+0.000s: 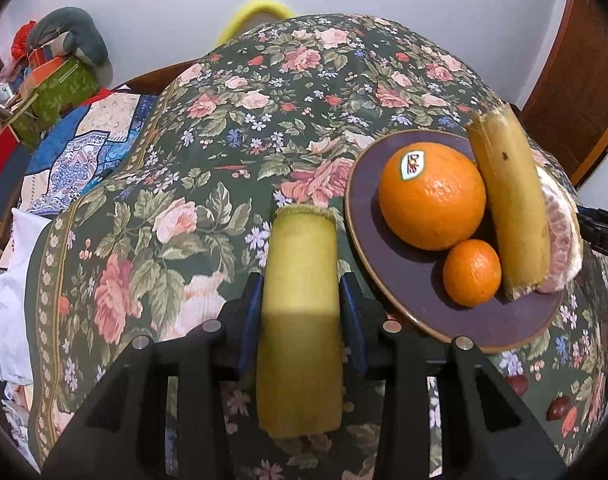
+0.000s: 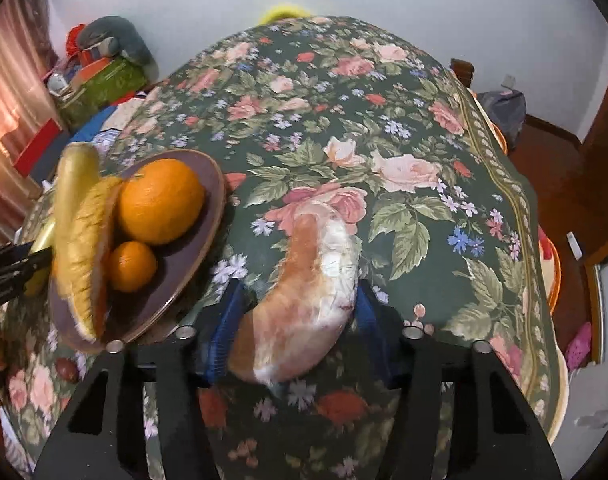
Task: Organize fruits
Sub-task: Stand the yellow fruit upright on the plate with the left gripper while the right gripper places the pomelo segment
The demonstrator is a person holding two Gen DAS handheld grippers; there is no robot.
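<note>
My left gripper (image 1: 300, 280) is shut on a yellow-green banana piece (image 1: 300, 344), its blue pads pressing both sides just left of the brown plate (image 1: 484, 320). On the plate lie a large stickered orange (image 1: 432, 196), a small orange (image 1: 472, 272), another banana piece (image 1: 508, 208) and a peeled citrus segment (image 1: 564, 232). My right gripper (image 2: 300, 284) is shut on a second citrus segment (image 2: 304, 312), pale and pinkish, over the tablecloth right of the plate (image 2: 184, 272). The large orange (image 2: 160, 200) and small orange (image 2: 132, 266) also show in the right wrist view.
A floral cloth (image 1: 192, 184) covers the table, which drops off at the left and at the right edge (image 2: 516, 208). Boxes and cloth bundles (image 1: 56, 80) are piled beyond the table's left side. A wooden door (image 1: 576, 92) stands at the right.
</note>
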